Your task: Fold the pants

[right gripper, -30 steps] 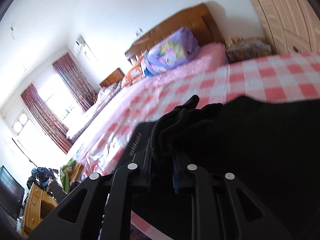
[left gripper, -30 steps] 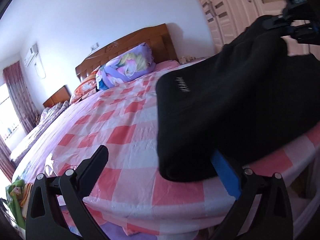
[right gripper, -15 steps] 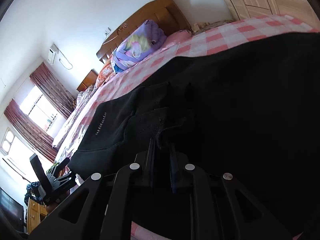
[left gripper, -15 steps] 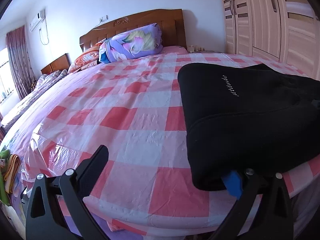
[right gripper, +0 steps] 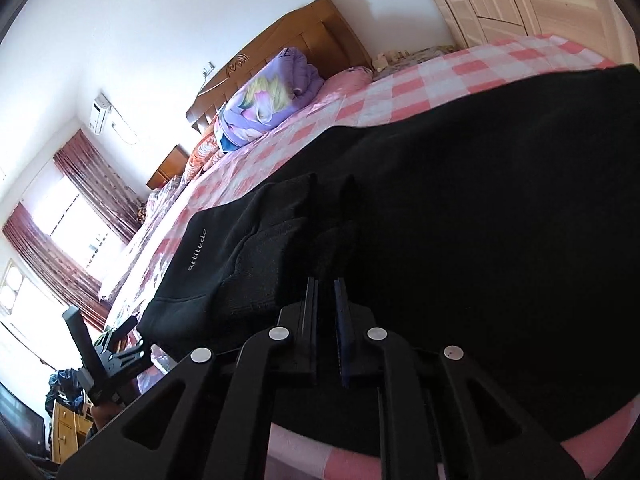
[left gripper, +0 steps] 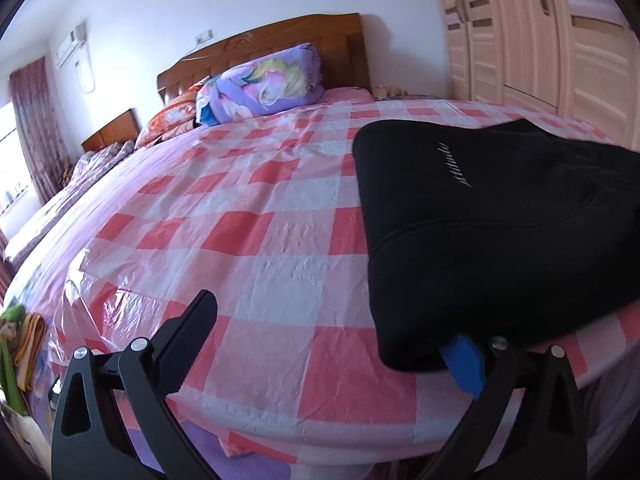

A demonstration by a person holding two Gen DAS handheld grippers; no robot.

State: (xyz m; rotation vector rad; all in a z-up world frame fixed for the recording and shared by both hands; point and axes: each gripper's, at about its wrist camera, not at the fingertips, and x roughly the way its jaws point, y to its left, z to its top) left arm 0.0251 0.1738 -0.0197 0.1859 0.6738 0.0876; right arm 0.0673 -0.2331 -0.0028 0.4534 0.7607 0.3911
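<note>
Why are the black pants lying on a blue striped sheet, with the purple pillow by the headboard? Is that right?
Not quite. The sheet is pink and white checked, not blue striped, as the left wrist view shows. The black pants do lie on it, and the purple pillow is by the headboard.

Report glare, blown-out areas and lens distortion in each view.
Left wrist view: glare on the plastic checkered cover; fisheye bends the wardrobe. Right wrist view: window blown out white; black pants lose fold detail; horizon tilted.

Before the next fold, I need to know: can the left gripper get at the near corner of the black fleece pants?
Probably yes. The left gripper stands open at the near corner of the black fleece pants, one finger under the edge; nothing lies between.
</note>
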